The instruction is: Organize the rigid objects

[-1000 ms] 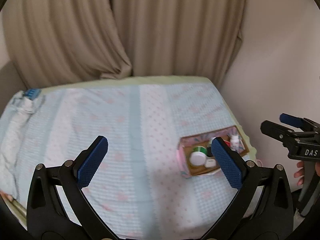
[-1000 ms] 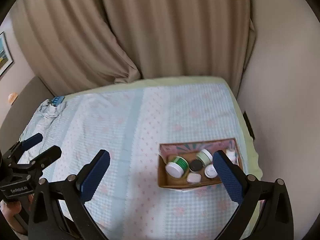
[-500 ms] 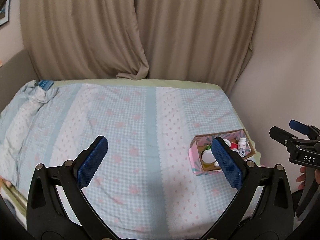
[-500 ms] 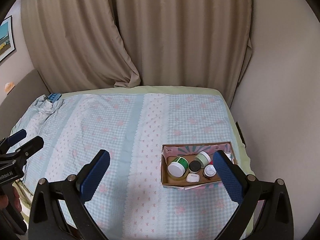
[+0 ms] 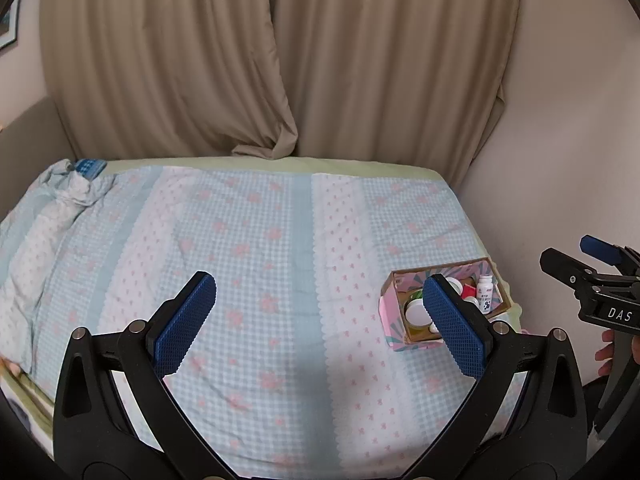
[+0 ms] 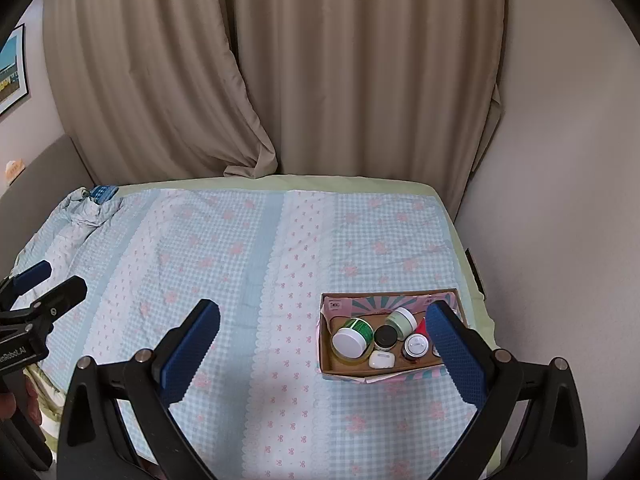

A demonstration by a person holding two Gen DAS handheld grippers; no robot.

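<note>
A pink cardboard box sits on the bed near its right edge; it also shows in the left wrist view. Inside stand several small containers: a white-lidded green jar, a black-lidded jar, a pale green jar, a silver-lidded jar, a white earbud case and a white bottle. My left gripper is open and empty, held above the bed. My right gripper is open and empty, above and before the box.
A blue checked quilt covers the bed. Bunched bedding with a blue item lies at the far left corner. Beige curtains hang behind. A wall borders the bed's right side.
Both grippers have pulled back and risen from the bed, so the box looks smaller and farther. Both stay open and empty.
</note>
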